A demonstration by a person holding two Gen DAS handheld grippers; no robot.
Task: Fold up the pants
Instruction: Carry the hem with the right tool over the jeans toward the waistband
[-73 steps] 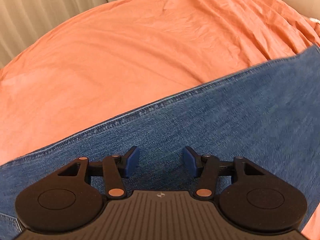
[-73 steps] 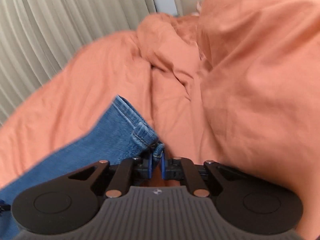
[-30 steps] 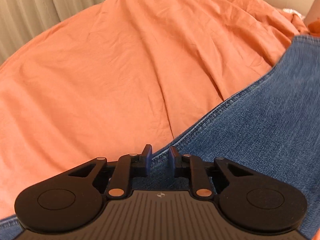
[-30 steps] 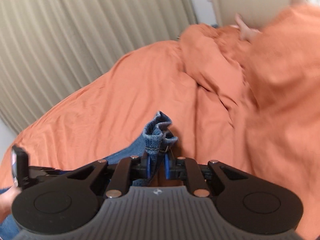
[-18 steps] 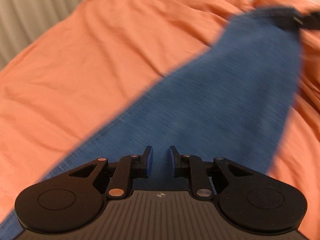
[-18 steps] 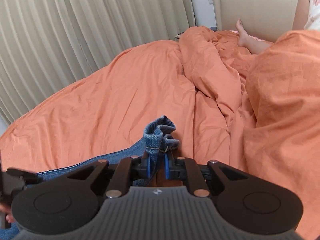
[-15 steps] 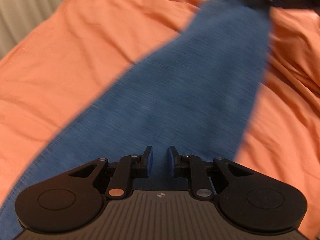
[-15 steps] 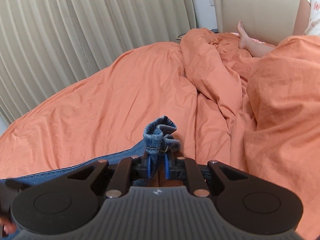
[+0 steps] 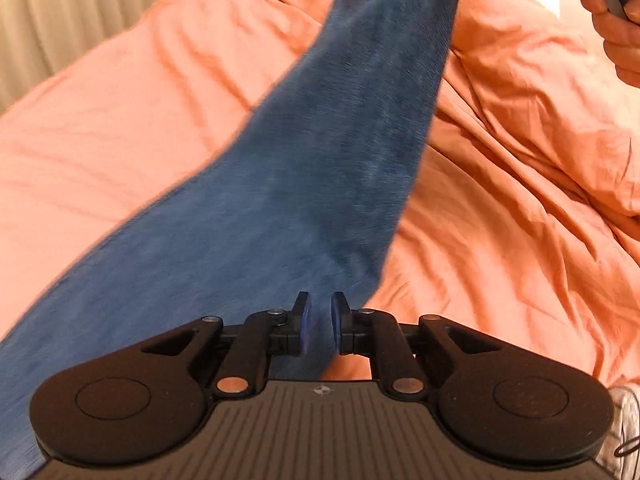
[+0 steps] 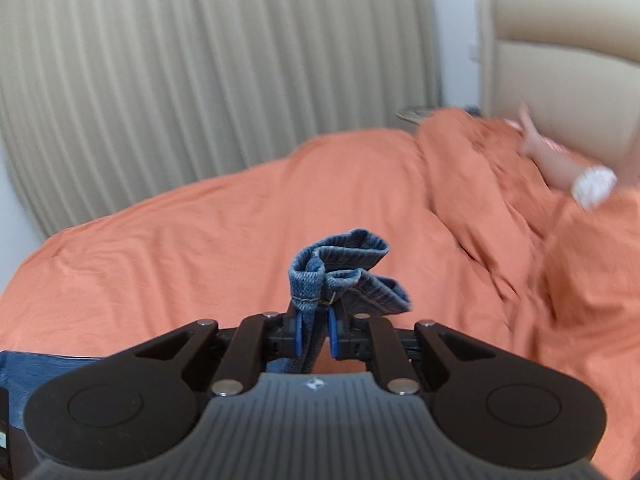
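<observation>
**A:** Look at the right gripper (image 10: 313, 334): its blue pads (image 10: 298, 334) are pinched hard on a bunched denim edge, the cloth puffing up above them.

**B:** And the left gripper (image 9: 319, 330)? Narrow gap there, jaws easing apart, denim lying between the pads; from here I can't say whether they press on it.

**A:** So the pants (image 9: 304, 184) hang stretched in the air, one long blue band running from the left fingers up to the far top of that view, where a hand (image 9: 616, 28) grips the other tool's handle.

**B:** Underneath it all, the orange duvet (image 9: 120, 128) covers the whole bed, smooth on the near side, heaped into thick folds (image 10: 480, 200) toward the head.

**A:** Beige padded headboard (image 10: 560, 56) behind that heap, and a bare foot and lower leg (image 10: 548, 160) of someone resting on the bed against it.

**B:** Pleated cream curtains (image 10: 200, 80) fill the wall beyond the bed. A narrow strip of pale wall (image 10: 456, 40) separates them from the headboard.
</observation>
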